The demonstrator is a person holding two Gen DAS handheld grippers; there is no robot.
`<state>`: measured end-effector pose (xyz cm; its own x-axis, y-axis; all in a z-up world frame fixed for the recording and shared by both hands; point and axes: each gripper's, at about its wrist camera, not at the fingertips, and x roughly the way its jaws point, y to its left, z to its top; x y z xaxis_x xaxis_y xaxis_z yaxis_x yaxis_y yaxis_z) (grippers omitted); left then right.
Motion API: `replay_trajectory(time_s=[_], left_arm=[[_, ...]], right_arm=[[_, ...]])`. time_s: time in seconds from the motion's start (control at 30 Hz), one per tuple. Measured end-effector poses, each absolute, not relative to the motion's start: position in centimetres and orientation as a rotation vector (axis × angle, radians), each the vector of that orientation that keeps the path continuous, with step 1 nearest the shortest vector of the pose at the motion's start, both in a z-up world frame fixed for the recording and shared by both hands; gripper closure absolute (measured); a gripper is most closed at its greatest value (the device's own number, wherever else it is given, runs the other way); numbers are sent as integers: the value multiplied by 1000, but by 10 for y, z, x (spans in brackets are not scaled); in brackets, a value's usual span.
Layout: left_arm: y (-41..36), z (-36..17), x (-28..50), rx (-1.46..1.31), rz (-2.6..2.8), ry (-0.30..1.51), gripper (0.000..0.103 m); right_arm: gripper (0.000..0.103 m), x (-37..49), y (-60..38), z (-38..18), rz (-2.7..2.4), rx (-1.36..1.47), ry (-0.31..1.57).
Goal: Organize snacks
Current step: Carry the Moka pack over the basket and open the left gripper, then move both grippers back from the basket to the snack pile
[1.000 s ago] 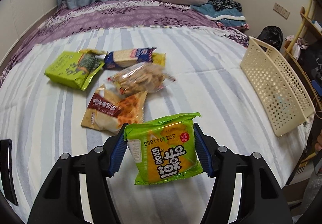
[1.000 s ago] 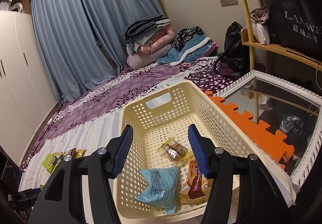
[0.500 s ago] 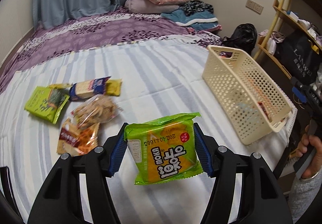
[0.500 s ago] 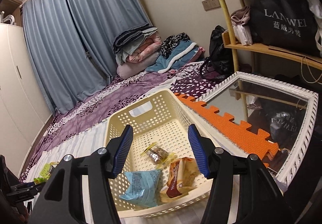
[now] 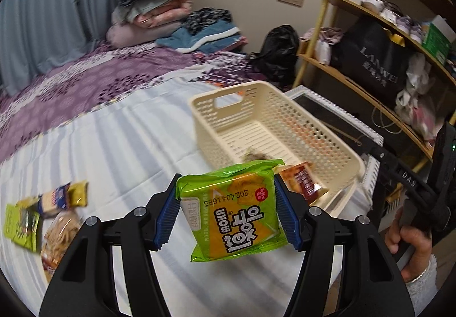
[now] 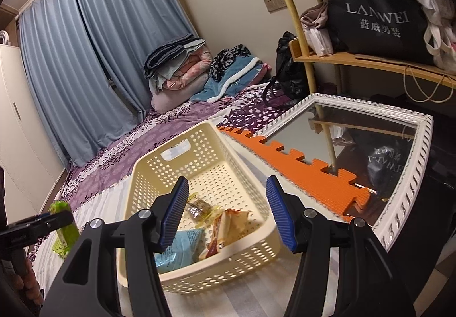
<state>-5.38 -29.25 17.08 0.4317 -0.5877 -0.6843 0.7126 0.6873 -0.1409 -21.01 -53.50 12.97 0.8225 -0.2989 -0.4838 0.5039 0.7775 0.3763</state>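
Green snack packet [image 5: 233, 211] is clamped between the blue pads of the left gripper [image 5: 228, 213] and held in the air above the striped bed sheet [image 5: 119, 151], just short of the cream perforated basket [image 5: 285, 129], its lower edge hiding part of the basket's near end. Right gripper [image 6: 228, 211] hangs over the basket with jaws apart and nothing between them; its fingers cover part of a light blue packet [image 6: 178, 248] and an orange-red packet [image 6: 225, 231] inside. Remaining snacks [image 5: 48, 220] at far left are motion-blurred, labels unreadable.
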Motion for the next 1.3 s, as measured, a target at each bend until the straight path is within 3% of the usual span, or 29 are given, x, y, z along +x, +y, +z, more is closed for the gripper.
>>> replay_trajectory(time_s=[0.47,0.53,0.57,0.6,1.03,1.17,1.3], left_arm=[[-381,172,-61,248,-977,756,39],[-386,171,-60,241,-999,762,28],[-387,172,-59,232,-995,758,8],[-385,174,-59,220,-983,742,4],[-352,170,-36,197,-853,772,3],[-344,170,-33,200,-828,768,3],[-334,169,-30,201,-807,768,3]], right_arm=[[46,-224,-549,124,-490,532,430],[46,-224,-550,124,-493,531,431],[46,-225,-550,124,-494,531,431],[46,-225,-550,124,-495,530,431],[46,-213,-538,130,-459,517,431],[31,-213,-535,134,-465,508,417],[30,-210,-531,138,-463,502,417]])
